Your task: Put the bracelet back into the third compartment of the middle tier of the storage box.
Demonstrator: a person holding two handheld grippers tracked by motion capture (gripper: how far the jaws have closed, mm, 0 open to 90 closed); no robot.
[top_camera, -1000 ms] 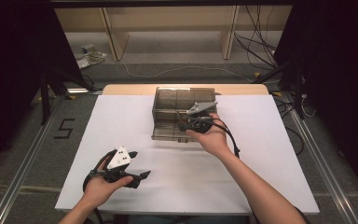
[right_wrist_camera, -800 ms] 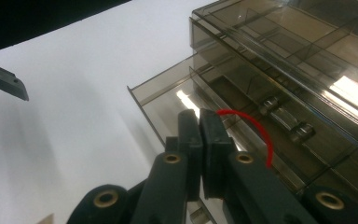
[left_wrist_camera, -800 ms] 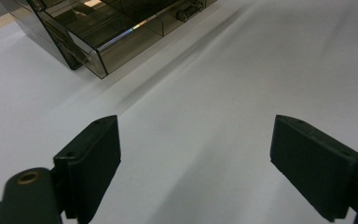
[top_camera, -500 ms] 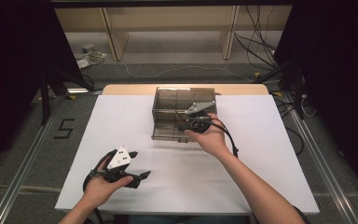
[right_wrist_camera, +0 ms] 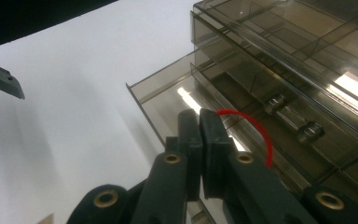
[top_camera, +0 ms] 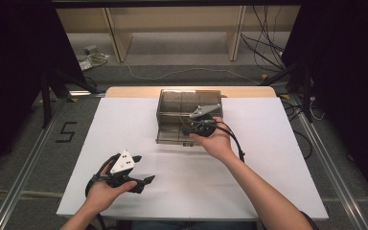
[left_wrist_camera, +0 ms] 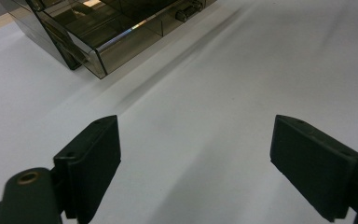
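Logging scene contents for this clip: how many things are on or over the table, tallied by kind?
Black two-jaw grippers: 2 (left gripper, right gripper)
Smoky transparent plastic drawer box: 1
Thin red loop at the right gripper's shut jaws: 1
White table cover: 1
Total: 5

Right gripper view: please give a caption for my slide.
Shut right hand-held gripper over the open smoky drawer box, red loop beside it.
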